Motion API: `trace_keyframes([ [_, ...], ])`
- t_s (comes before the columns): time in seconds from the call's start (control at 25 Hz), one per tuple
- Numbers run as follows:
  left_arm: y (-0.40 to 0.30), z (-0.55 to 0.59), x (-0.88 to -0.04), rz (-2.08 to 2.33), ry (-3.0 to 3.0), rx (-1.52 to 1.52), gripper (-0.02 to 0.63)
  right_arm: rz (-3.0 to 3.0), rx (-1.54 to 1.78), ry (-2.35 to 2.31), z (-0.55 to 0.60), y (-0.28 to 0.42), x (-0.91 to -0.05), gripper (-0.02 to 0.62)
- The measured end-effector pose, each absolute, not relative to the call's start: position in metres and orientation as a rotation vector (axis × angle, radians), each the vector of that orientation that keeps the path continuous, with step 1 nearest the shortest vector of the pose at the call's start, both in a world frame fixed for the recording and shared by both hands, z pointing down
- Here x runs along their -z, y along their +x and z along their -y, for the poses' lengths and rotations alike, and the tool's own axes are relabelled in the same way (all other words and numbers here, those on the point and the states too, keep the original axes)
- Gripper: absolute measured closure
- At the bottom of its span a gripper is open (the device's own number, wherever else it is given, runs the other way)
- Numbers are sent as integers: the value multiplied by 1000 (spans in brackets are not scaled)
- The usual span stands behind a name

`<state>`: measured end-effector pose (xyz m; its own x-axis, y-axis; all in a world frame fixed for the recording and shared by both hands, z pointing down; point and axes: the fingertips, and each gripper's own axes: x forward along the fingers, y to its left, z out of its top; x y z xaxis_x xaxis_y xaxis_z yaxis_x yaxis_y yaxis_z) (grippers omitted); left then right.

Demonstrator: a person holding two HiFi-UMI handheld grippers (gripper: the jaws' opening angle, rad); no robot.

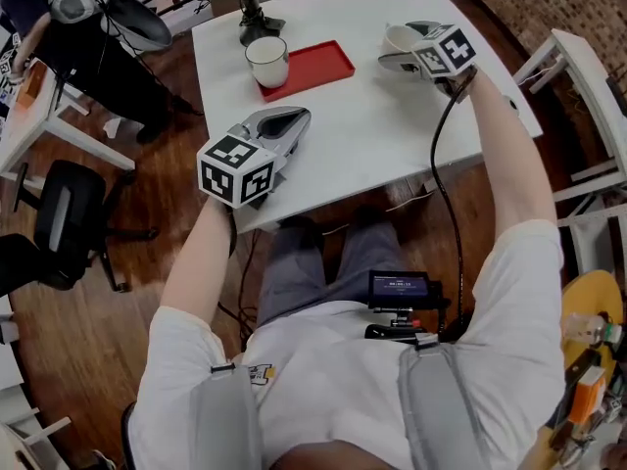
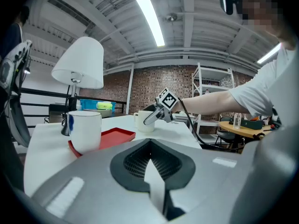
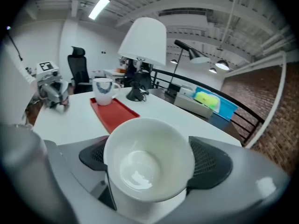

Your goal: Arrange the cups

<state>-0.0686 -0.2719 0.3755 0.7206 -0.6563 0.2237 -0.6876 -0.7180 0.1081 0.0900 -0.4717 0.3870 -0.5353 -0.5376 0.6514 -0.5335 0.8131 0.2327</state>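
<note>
A white bowl-shaped cup (image 1: 400, 37) (image 3: 148, 164) stands at the table's far right, upright and empty. My right gripper (image 1: 397, 51) (image 3: 148, 174) is open around it, one pad (image 3: 208, 164) close on each side of its wall. In the left gripper view the same cup (image 2: 144, 121) and the right gripper (image 2: 153, 116) show in the distance. A white mug (image 1: 267, 62) (image 2: 85, 129) (image 3: 103, 91) stands on the near-left end of a red tray (image 1: 318, 65) (image 2: 117, 136) (image 3: 117, 115). My left gripper (image 1: 292, 121) (image 2: 150, 160) rests shut and empty near the table's front-left edge.
A white-shaded desk lamp (image 1: 257, 23) (image 2: 79, 62) (image 3: 142, 41) stands behind the tray. The white table (image 1: 362, 125) ends close in front of me. A black office chair (image 1: 59, 223) stands on the left, white furniture (image 1: 588, 76) on the right.
</note>
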Motion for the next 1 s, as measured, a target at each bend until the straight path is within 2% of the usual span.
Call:
trace_keyframes([
  [0.32,-71,274,-377,1075,2733,-260,606,2346,108,527,419,68,-385,100],
  [1.0,-71,275,-381,1066,2721,-285,606,2319,135,644,412,64,-388,86],
])
